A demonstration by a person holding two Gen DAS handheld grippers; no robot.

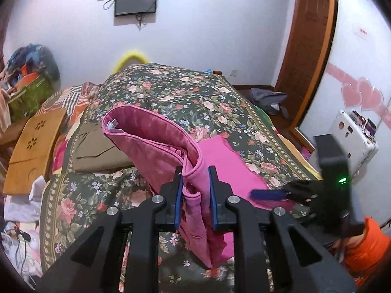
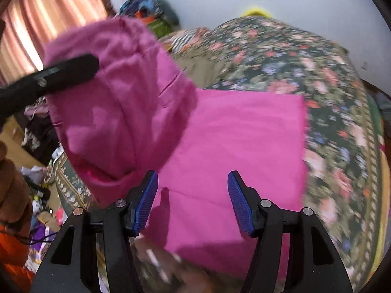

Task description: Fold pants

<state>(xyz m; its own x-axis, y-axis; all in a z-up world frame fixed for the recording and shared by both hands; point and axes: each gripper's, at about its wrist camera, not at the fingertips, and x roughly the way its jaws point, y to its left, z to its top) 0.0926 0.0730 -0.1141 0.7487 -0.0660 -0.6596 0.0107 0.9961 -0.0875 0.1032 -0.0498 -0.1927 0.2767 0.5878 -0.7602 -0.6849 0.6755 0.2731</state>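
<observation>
Black linkage arms fill the foot of the left wrist view, and between their blue-padded tips the left gripper (image 1: pixel 196 190) pinches a bunched fold of the pink fleece-lined pants (image 1: pixel 156 146), lifted off the bed. Their waistband gapes open toward the upper left, showing the satin-pink inner lining and a small white label. The rest of the pants lies flat on the dark floral bedspread (image 1: pixel 171 90). A folded olive-brown garment (image 1: pixel 97 151) rests on the bedspread just left of the raised waistband, and a tan wooden board with flower cut-outs (image 1: pixel 31 146) lies further left. At the right edge the right gripper (image 1: pixel 268 193) appears blurred above the flat pink cloth, with an orange sleeve (image 1: pixel 366 246) behind it.

From the right wrist view, the right gripper (image 2: pixel 193 200) has its blue pads spread wide with nothing between them, hovering over the flat pink panel (image 2: pixel 232 151). Only here does the outer pink side of the lifted part show, hanging at upper left beneath the left gripper's black finger (image 2: pixel 70 69). Striped salmon curtains (image 2: pixel 36 19) show only in this view.
</observation>
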